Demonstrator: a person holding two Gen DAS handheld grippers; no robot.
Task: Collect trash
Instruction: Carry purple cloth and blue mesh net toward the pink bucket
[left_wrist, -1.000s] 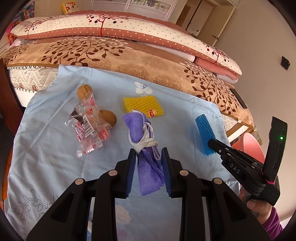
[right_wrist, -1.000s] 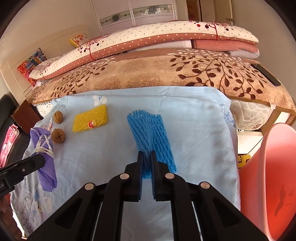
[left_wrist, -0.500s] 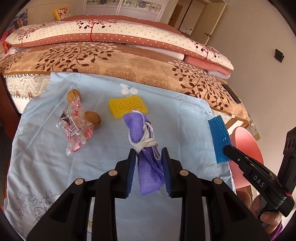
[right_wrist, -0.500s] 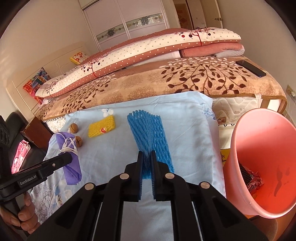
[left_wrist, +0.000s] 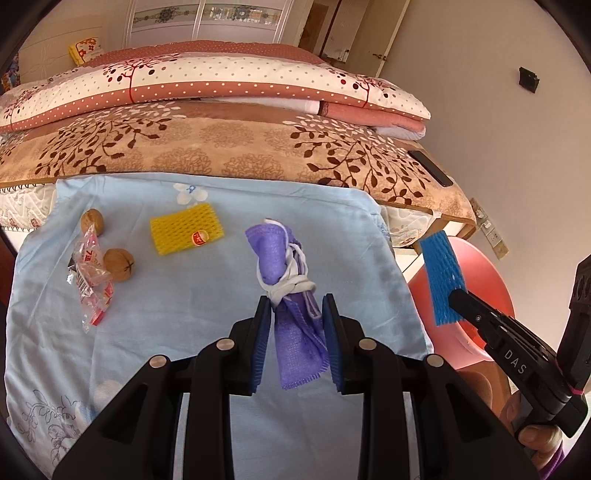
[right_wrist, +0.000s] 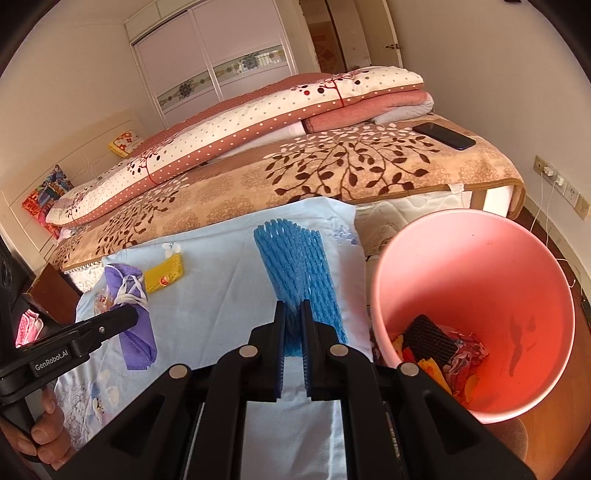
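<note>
The left gripper (left_wrist: 295, 321) clamps a purple face mask (left_wrist: 291, 291) above the light blue cloth (left_wrist: 184, 314). The right gripper (right_wrist: 293, 332) pinches a blue foam fruit net (right_wrist: 299, 269), held just beside the pink bucket (right_wrist: 480, 258), which contains scraps.

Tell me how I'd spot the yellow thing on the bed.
Look at the light blue cloth spread over the bed's near edge. On its far part, right of two walnuts, lies the yellow foam net, the only yellow piece, with a small red sticker.
</note>
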